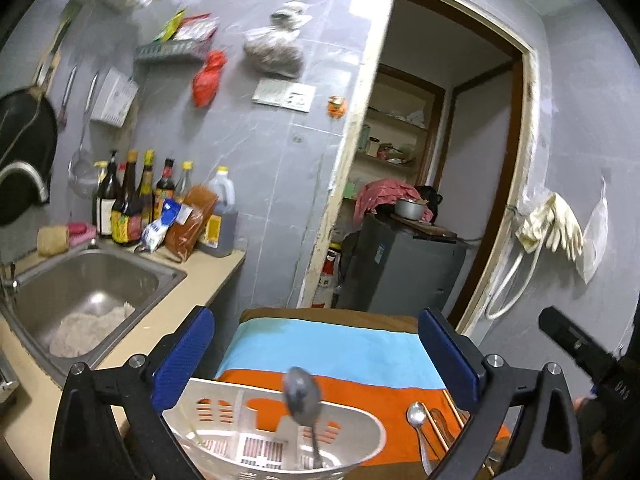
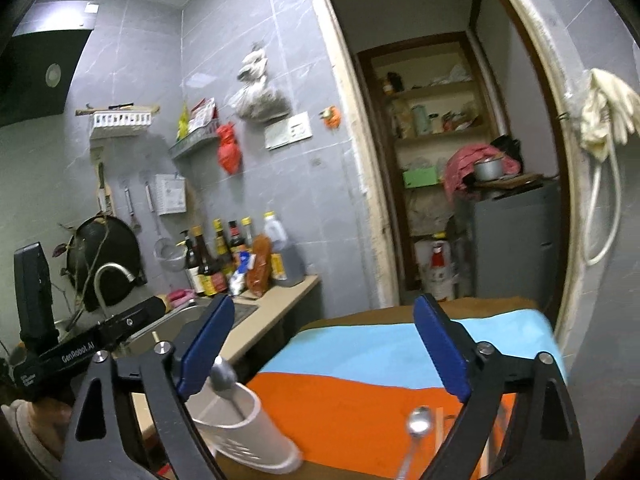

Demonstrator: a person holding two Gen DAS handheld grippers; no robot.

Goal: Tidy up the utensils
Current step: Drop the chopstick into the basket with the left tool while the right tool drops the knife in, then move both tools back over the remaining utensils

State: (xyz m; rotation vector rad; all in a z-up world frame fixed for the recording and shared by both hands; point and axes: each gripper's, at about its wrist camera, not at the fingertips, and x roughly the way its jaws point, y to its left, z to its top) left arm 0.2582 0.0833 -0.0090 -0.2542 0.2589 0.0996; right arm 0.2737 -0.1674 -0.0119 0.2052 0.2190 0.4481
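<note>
A small kitchen with grey tiled walls. At left a beige worktop carries a steel sink and a row of sauce bottles; a wall rack and hanging bags sit above. An open doorway shows wooden shelves and a grey cabinet beyond.

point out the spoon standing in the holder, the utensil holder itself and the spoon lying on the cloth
spoon in holder [image 1: 301, 394], left wrist view, its bowl
utensil holder [image 1: 224, 402], left wrist view, slotted wall
spoon on cloth [image 2: 419, 423], right wrist view, its bowl
</note>
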